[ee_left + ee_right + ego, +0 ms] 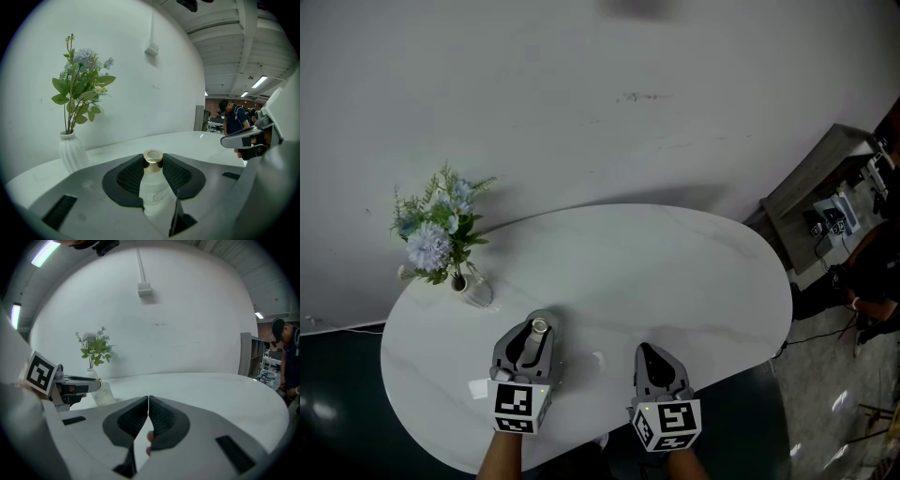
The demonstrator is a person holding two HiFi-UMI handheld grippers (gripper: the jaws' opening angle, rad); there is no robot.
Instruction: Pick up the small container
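Note:
The small container (152, 187) is a frosted bottle with a gold neck. It sits upright between the dark pads of my left gripper (153, 161), which press on both its sides. From above, its gold top (540, 327) shows at the tip of the left gripper (534, 321), near the front left of the white oval table (675, 272). The right gripper view shows the bottle (103, 394) under the left gripper (91, 385). Whether it is off the table I cannot tell. My right gripper (649, 350) rests to its right, pads together, nothing between them (148, 401).
A white ribbed vase with blue flowers (473, 291) stands just behind the left gripper, also in the left gripper view (70, 152). A small white bit (598, 358) lies between the grippers. A person (233, 117) and a desk (825, 187) are beyond the table's right end.

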